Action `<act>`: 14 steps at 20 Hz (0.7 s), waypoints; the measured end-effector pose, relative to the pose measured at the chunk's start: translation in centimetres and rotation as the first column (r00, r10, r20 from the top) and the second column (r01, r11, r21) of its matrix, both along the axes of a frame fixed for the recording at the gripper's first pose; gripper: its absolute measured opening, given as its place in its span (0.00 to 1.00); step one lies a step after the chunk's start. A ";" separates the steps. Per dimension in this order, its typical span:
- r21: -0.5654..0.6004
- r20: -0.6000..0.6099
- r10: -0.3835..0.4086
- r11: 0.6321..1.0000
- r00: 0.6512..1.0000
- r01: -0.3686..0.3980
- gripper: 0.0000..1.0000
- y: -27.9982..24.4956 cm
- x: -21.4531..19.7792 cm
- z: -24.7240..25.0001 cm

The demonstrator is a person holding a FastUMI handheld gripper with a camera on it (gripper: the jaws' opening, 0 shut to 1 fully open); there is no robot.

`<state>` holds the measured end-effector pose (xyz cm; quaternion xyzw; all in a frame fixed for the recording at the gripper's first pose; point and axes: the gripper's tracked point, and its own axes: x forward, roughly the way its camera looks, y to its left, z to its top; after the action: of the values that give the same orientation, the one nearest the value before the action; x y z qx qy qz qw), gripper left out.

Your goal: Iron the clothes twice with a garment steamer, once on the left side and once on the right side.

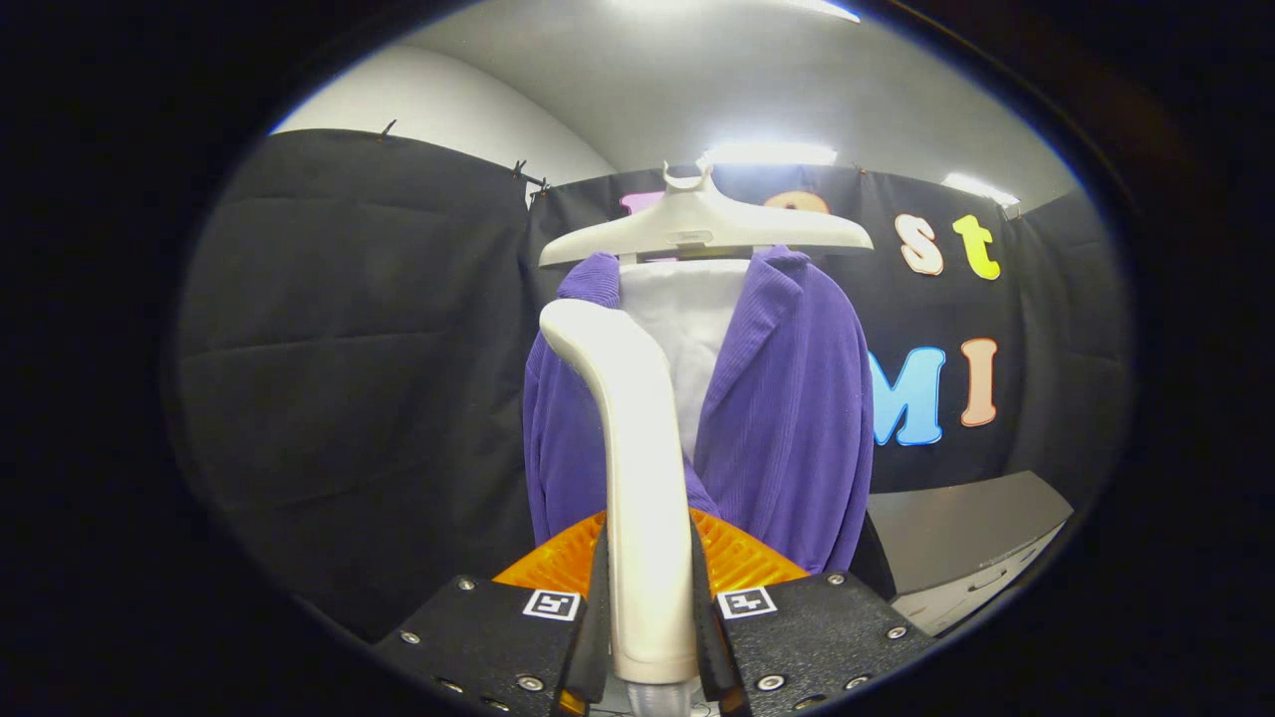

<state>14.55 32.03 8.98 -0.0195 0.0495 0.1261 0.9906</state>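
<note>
My gripper (pixel 647 597) is shut on the white handle of a garment steamer (pixel 633 438), which stands upright between the fingers. The steamer's curved head reaches up to the left shoulder area of a purple jacket (pixel 797 398). The jacket hangs over a white inner piece (pixel 692 329) on a white hanger (pixel 702 229) just beyond the fingers. Whether the steamer head touches the fabric I cannot tell.
Black cloth walls (pixel 349 378) close the booth behind and to the left of the jacket. A grey cabinet top (pixel 966 523) with drawers stands low to the right of the jacket. Ceiling lights (pixel 772 151) shine above the hanger.
</note>
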 end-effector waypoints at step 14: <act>-0.086 -0.008 -0.033 0.996 0.999 0.032 0.36 3.2 1.0 -6.0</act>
<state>15.50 35.27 3.01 -0.0608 0.0598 0.1080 0.9905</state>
